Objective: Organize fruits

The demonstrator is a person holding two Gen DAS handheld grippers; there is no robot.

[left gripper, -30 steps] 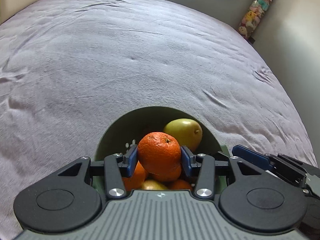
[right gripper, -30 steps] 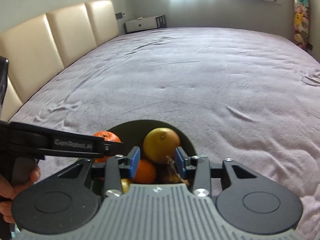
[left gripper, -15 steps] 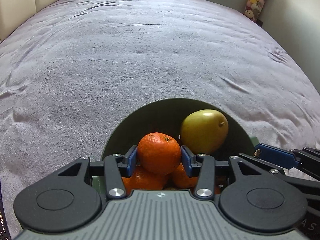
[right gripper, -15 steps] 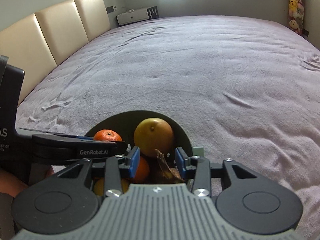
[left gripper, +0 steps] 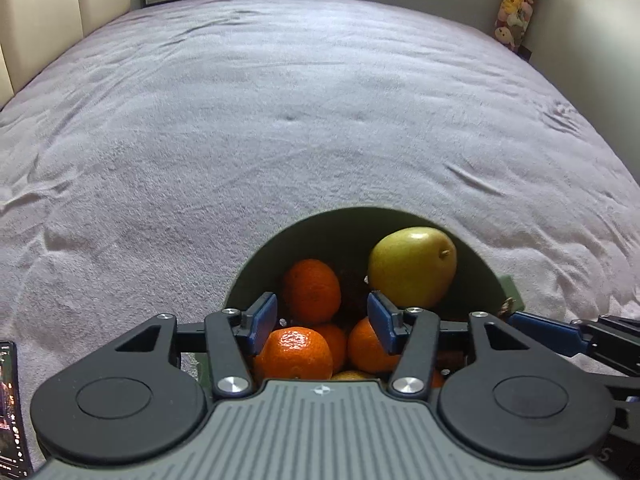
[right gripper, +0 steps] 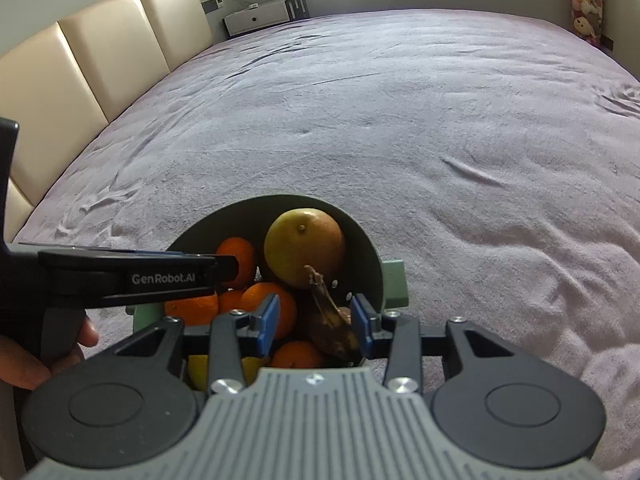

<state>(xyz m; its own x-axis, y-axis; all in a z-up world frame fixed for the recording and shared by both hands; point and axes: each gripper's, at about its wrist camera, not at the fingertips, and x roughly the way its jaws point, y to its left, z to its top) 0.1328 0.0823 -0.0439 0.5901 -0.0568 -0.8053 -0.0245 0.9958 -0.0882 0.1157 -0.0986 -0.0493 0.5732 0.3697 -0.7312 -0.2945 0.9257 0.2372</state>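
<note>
A dark green bowl (left gripper: 320, 236) (right gripper: 224, 224) sits on the bed, filled with mandarins, a yellow-green pear (left gripper: 412, 266) (right gripper: 304, 248) and a brown, shrivelled banana (right gripper: 330, 320). My left gripper (left gripper: 323, 322) hangs over the near side of the bowl with its jaws opening. Its pads press on nothing, and a mandarin (left gripper: 310, 290) lies loose on the pile just beyond them. My right gripper (right gripper: 314, 322) is over the bowl's right side, narrowly open. The brown banana stands between its pads, close to the right one and clear of the left one.
The grey-purple bedcover (left gripper: 280, 120) spreads wide beyond the bowl. A cream padded headboard (right gripper: 100, 52) runs along the left, with a white bedside unit (right gripper: 260, 18) behind it. Plush toys (left gripper: 516, 4) hang at the far right. A phone (left gripper: 8, 408) lies at the left edge.
The left jaws have spread and let go of the mandarin, which now rests in the bowl. Both grippers have tipped further down over the bowl. The right jaws keep their width.
</note>
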